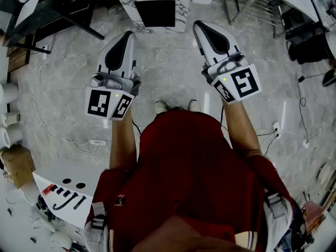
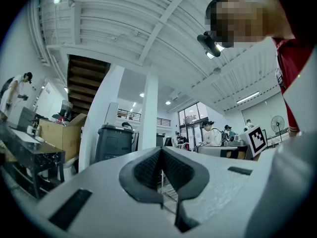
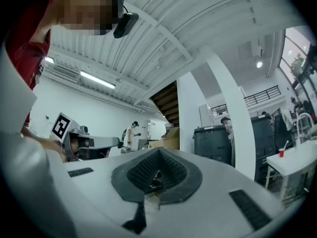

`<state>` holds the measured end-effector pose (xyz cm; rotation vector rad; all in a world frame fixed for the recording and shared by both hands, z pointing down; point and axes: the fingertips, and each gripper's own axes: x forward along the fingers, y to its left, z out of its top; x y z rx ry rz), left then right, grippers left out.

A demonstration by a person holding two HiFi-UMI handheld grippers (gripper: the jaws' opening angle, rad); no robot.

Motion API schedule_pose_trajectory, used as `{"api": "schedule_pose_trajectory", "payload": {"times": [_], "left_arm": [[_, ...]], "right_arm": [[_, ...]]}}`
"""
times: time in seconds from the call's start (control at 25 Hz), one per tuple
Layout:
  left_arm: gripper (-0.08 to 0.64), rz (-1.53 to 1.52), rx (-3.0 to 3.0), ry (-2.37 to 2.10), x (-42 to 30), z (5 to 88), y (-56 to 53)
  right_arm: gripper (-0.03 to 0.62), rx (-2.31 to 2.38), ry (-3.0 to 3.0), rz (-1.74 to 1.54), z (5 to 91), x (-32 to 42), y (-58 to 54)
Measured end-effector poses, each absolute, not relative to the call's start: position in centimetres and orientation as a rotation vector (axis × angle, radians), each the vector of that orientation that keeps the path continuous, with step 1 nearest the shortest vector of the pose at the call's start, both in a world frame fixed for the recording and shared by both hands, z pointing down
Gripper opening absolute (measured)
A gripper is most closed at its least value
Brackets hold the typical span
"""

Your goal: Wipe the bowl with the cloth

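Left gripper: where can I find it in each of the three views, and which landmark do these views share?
Head view: the left gripper is at the upper left of centre, above the floor.
Left gripper view: the left gripper fills the lower centre, jaws shut and empty.
Right gripper view: the left gripper is at the left, at mid-height.
Shared landmark: the person's red shirt.
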<state>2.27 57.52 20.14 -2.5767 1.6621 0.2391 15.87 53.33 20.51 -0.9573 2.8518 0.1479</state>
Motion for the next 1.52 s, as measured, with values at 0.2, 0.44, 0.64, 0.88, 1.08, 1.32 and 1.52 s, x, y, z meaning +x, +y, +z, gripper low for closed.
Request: {"api": "schedule_pose_trajectory", "payload": {"times": [0.2, 0.44, 0.64, 0.88, 1.08, 1.32, 1.52], "left_arm": [[0.006, 0.247, -2.594, 1.648, 0.3, 20.5, 57.7], [0.006, 0.253, -2.609, 1.632, -3.3, 21.1, 58.0], [0.006, 0.255, -2.613, 1.623, -6.9, 21.5, 58.2], [0.006, 0.268, -2.621, 1.630, -9.7, 22.2, 57.7], [0.006, 0.277, -2.628, 1.628, -10.8, 22.3, 55.9], [0.006, 0.255, -2.623, 1.639, -10.9, 22.6, 51.4], [0.006, 0.225, -2.616, 1.662, -11.1, 23.2, 45.8]], "right_arm": [[-0.002, -0.943, 2.832, 0.123, 20.4, 14.1, 53.8], [-0.002, -1.000, 2.811, 0.123, 20.6, 11.4, 53.8], [-0.002, -1.046, 2.799, 0.120, 21.0, 8.8, 54.1], [-0.002, -1.089, 2.796, 0.118, 21.5, 7.0, 53.3], [-0.002, -1.106, 2.800, 0.155, 21.3, 6.1, 51.6], [-0.002, -1.104, 2.805, 0.229, 21.2, 6.0, 47.1], [-0.002, -1.097, 2.810, 0.270, 21.6, 5.8, 41.3]]}}
